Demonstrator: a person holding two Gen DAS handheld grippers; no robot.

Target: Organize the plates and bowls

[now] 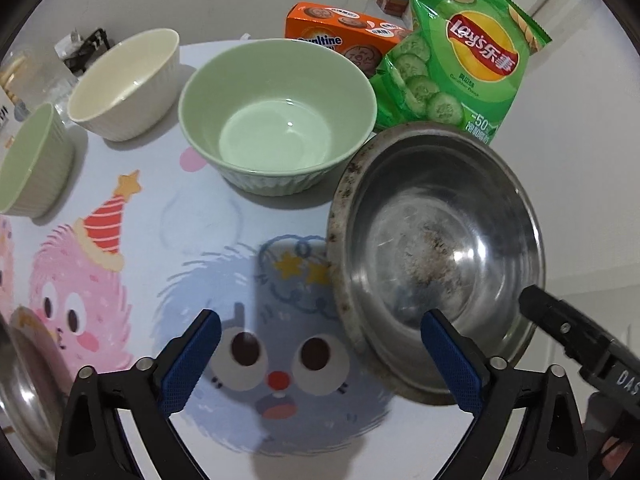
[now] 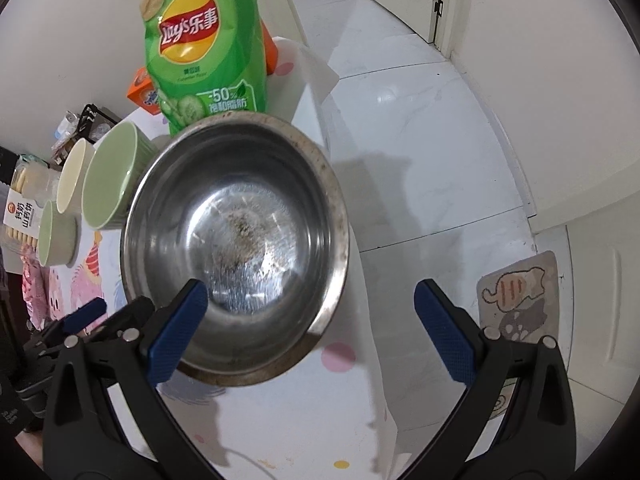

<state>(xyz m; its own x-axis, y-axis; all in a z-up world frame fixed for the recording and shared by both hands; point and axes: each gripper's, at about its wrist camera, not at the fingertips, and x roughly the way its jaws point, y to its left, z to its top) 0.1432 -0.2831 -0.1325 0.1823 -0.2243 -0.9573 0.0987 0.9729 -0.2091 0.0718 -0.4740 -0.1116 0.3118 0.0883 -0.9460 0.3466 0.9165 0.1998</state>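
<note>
A stained steel bowl [image 1: 436, 240] stands on the table's right side, also in the right wrist view [image 2: 236, 224]. My left gripper [image 1: 320, 360] is open; its right finger [image 1: 452, 364] lies in front of the bowl's near rim. My right gripper [image 2: 310, 332] is open, its left finger [image 2: 176, 332] over the bowl's near rim, its right finger outside. A large green bowl [image 1: 276, 116] sits behind, a cream bowl [image 1: 124, 80] and a small green bowl [image 1: 32, 160] to the left.
A green Lay's chip bag [image 1: 460, 52] and an orange Ovaltine box [image 1: 344, 36] stand at the table's far edge. A steel dish [image 1: 24, 384] sits at the near left. The table's right edge [image 2: 360, 240] drops to a white tiled floor with a mat [image 2: 520, 292].
</note>
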